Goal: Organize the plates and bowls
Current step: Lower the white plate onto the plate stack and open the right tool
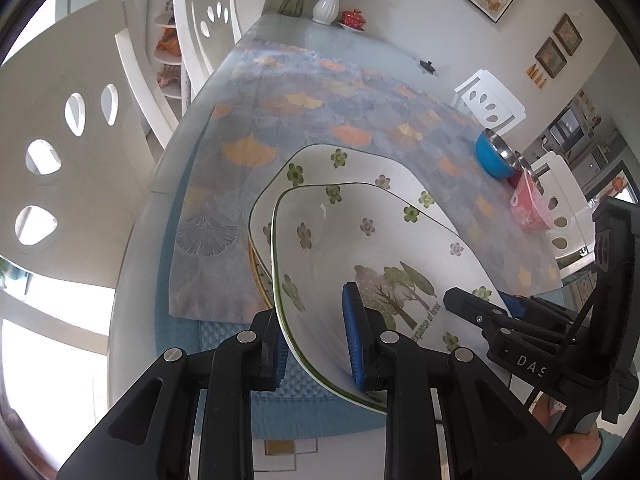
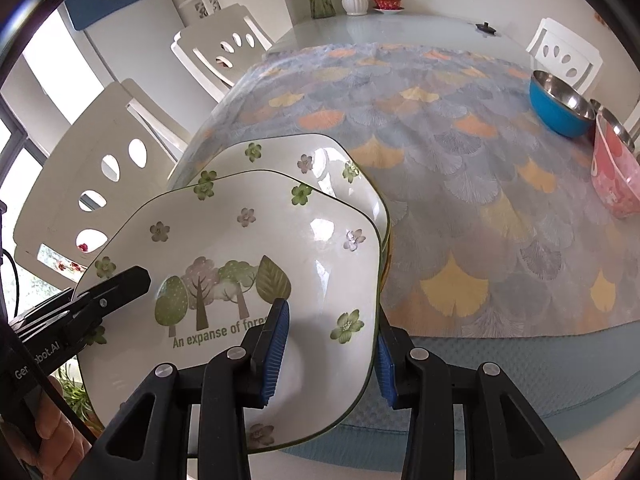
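A white square plate with a tree print (image 1: 360,240) (image 2: 240,256) is held tilted above a stack of matching floral plates (image 1: 320,164) (image 2: 280,152) on the patterned tablecloth. My left gripper (image 1: 316,344) straddles the plate's left rim, one blue pad on each side. My right gripper (image 2: 332,344) straddles its right rim the same way. Each gripper shows in the other's view, the right one (image 1: 476,304) and the left one (image 2: 120,280). A blue steel bowl (image 1: 494,156) (image 2: 560,106) and a pink bowl (image 1: 530,204) (image 2: 616,172) stand at the right.
White chairs (image 1: 68,152) (image 2: 100,184) line the table's left side, another chair (image 2: 564,50) stands far right. A white vase (image 1: 328,4) and a red lidded cup (image 2: 387,0) sit at the table's far end. A small black lid (image 2: 486,27) lies nearby.
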Tool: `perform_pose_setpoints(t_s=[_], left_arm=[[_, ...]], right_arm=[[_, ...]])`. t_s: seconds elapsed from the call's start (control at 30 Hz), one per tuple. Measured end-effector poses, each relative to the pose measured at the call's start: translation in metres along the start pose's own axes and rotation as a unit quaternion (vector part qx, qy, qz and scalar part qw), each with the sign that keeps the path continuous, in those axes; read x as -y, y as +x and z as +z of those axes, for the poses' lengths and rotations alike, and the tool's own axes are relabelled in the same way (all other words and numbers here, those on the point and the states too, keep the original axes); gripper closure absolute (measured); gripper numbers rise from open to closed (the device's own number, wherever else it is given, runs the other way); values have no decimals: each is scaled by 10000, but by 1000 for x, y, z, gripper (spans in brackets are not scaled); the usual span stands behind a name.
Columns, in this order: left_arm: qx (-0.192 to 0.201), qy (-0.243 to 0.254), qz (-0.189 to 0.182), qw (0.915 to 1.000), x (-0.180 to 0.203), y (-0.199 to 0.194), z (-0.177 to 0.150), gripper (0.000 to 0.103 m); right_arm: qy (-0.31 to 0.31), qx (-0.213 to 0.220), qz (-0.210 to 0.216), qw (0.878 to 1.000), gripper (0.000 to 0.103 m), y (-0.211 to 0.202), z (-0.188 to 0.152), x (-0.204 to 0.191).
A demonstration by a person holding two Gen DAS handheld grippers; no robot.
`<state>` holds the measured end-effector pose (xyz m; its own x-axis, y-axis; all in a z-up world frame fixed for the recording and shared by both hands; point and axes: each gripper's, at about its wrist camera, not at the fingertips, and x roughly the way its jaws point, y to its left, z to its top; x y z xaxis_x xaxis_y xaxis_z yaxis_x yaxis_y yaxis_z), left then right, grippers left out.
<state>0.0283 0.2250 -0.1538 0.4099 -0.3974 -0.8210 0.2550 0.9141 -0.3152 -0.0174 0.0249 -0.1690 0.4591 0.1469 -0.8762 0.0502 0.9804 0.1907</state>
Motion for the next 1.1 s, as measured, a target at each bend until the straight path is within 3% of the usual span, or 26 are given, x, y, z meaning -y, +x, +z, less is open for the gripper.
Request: perform_pose_setpoints(t_s=[0.5,0.63,1.1], left_arm=[[-184,-53,-85,9998,-13,16,12,83],[-196,-89,-6,9998,-20,14,15,83],[-183,-46,70,9998,-23,-5,15,84]], right_arm=[[265,-162,-152,9994,65,9,21,1],[204,8,-156,9997,65,0,27,-3],[87,-102,88,9999,65,-7,23,-11]])
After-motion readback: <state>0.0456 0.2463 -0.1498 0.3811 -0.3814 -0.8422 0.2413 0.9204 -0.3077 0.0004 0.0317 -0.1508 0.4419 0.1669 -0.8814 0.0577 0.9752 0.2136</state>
